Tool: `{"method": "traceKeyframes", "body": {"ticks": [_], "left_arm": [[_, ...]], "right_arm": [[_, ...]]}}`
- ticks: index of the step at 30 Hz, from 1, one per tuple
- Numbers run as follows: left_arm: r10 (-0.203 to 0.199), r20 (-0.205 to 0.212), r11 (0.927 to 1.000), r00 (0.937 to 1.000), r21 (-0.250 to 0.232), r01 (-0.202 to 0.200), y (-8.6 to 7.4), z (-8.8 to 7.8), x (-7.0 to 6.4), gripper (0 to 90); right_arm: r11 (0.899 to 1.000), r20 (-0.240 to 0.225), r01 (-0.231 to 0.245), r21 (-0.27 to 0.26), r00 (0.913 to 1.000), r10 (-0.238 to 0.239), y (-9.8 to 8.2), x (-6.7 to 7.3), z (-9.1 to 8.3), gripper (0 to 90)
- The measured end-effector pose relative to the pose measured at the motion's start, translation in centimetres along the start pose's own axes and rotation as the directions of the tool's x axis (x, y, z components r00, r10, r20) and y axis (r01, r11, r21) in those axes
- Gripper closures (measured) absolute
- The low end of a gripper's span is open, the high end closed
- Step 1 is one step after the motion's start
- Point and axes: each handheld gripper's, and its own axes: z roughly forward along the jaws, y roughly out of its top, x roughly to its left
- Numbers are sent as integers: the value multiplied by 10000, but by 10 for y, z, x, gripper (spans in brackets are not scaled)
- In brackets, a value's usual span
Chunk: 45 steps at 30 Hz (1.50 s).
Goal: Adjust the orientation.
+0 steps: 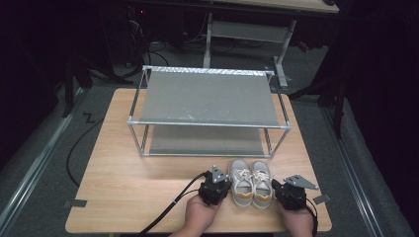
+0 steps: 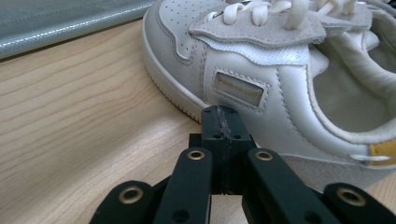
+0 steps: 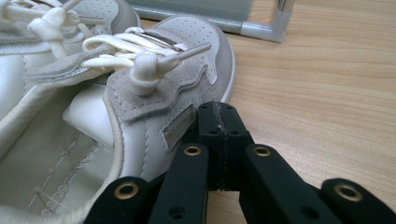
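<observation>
Pair of shoes point(image 1: 251, 182) sits side by side at the near edge of the table point(image 1: 128, 173), toes toward the rack point(image 1: 207, 111), between the two grippers. Left gripper point(image 1: 218, 178) rests just beside the left shoe's point(image 2: 243, 70) outer side, jaws pressed together, holding nothing. Right gripper point(image 1: 280, 186) sits by the right shoe's point(image 3: 154, 93) outer side, jaws likewise pressed together and empty. The shoes look light, with soft padded collars, floppy laces and a stiffer rubber sole; the smooth side panels may slip. Best hold is probably the heel collar or tongue edge, pinching the wall, or squeezing the pair from both outer sides; laces would likely snag or pull loose.
</observation>
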Motion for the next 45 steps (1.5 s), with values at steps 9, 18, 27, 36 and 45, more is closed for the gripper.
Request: {"method": "traceKeyframes", "body": {"ticks": [9,18,27,36,45], "left_arm": [[10,-5,10000,10000,8,-10,1,1,-1,900],[154,-124,9999,9998,-6,-154,1,1,-2,900],[701,-784,9971,9945,-251,-722,-5,-45,29,897],[794,-2350,9947,9688,-450,-924,-32,-156,96,811],[-815,-2484,9795,9652,-1989,315,-48,-201,149,571]], "right_arm": [[10000,121,-73,-33,9999,73,1,-1,1,900],[9999,150,-150,-73,9998,151,0,0,1,900],[9994,188,-21,-358,9998,27,3,-9,-10,899],[9999,267,-110,33,9996,109,0,-15,-10,868],[9869,971,-366,1569,9950,214,6,-16,-2,655]]}}
